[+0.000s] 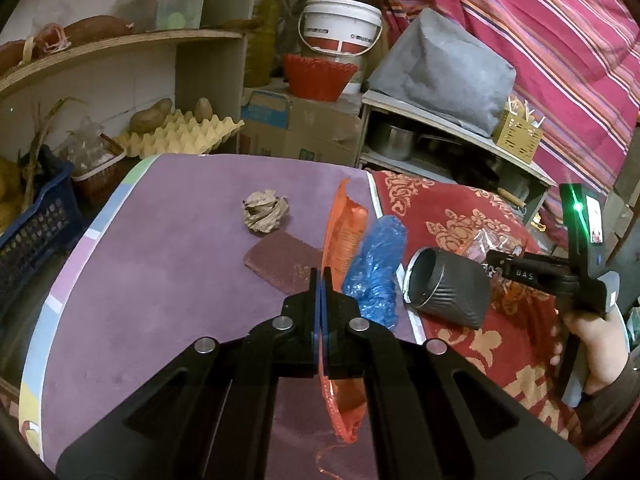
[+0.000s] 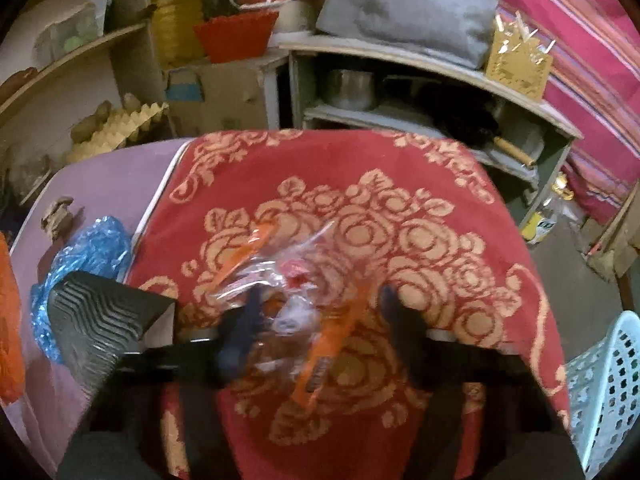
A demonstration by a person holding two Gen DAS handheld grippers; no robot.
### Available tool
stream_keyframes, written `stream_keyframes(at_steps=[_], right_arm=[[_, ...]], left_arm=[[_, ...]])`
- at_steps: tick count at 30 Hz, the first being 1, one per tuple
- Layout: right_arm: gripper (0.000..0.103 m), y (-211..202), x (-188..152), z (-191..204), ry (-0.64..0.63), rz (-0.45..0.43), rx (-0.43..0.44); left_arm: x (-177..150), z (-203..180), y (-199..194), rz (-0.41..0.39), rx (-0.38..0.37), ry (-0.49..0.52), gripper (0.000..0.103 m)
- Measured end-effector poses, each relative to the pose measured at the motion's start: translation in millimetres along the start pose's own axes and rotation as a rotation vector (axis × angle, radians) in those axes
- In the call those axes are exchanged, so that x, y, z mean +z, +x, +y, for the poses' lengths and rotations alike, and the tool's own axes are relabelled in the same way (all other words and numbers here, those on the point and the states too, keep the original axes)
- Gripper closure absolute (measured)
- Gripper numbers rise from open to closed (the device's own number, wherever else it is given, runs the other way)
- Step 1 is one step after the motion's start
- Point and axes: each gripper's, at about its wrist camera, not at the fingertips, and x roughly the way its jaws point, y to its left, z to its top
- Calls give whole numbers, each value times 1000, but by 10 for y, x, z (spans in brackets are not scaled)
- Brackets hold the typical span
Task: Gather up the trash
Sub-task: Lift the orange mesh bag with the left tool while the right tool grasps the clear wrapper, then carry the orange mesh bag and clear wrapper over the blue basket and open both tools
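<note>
Left wrist view: the left gripper (image 1: 322, 280) is seen fully closed, its two fingers pinched together on an orange plastic bag (image 1: 345, 236), which runs from one o'clock above the fingertips down to six o'clock beneath them. Just beside it at two o'clock a crumpled blue plastic bag (image 1: 374, 268) lies on the purple tabletop (image 1: 160, 280). A crumpled paper ball (image 1: 265, 210) is seen at eleven o'clock, with a dark red pad (image 1: 286, 262) just below it. At three o'clock a dark ribbed cup (image 1: 444, 288) lies on its side on the red patterned cloth (image 1: 480, 344); beyond it a hand (image 1: 596, 344) holds the right gripper.

Right wrist view: the picture is blurred by motion. The right gripper (image 2: 316, 300) is seen partly open, its fingers set at either side of a clear wrapper with orange print (image 2: 288, 276) lying on the red cloth; whether the pads press on it cannot be told. The ribbed cup is found at nine o'clock, the blue bag behind it, and a pale blue perforated basket (image 2: 608, 392) at four o'clock.
</note>
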Motion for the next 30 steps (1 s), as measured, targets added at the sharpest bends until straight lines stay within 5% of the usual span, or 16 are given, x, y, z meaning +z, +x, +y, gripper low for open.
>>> stream_keyframes(at_steps=[4,6,21,30], right_arm=[[85,-71,-23,2,-16,-22,3],[88,-154,-34,-30,-15,-47,2],[90,-1472,-548,-826,-6,-209,-72],[90,-1734,-864,-1552,85,-225,-103]], left_arm=[[-5,-15,-27,-2,-3,0,103],[-6,-15,-52,-4,-3,-3,103],[19,-193,-424,-58,-71,3,103],[-81,-823,-550,-66,-118,79,103]])
